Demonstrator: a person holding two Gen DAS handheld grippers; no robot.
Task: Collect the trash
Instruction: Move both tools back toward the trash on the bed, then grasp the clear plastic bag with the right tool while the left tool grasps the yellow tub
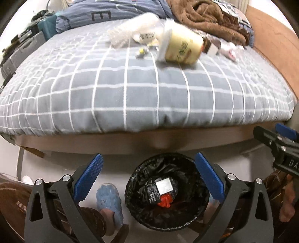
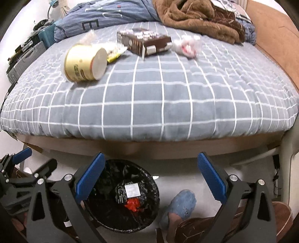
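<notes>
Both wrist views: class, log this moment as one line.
left gripper open, empty | right gripper open, empty | bin holds wrappers | cup, box on bed

a grey checked bed [image 2: 149,104] is strewn with a yellow tub [image 2: 84,63] on its side, a brown carton [image 2: 145,42], a crumpled wrapper [image 2: 186,45] and a brown blanket [image 2: 196,20]; a bag-lined bin [image 2: 119,198] stands on the floor [image 2: 186,179].

- Yellow tub [image 1: 182,48]: motion-blurred in the left wrist view, label unreadable.
- Clear plastic wrapper [image 1: 130,31]: smeared, outline uncertain.
- Small scraps [image 1: 141,52]: too small to identify.
- Bin [image 2: 123,200]: near rim hidden behind a hand-held gripper's arm.
- Brown blanket [image 2: 196,16]: cut off by top edge.
- Slipper [image 2: 180,206]: heel hidden by trouser leg.
</notes>
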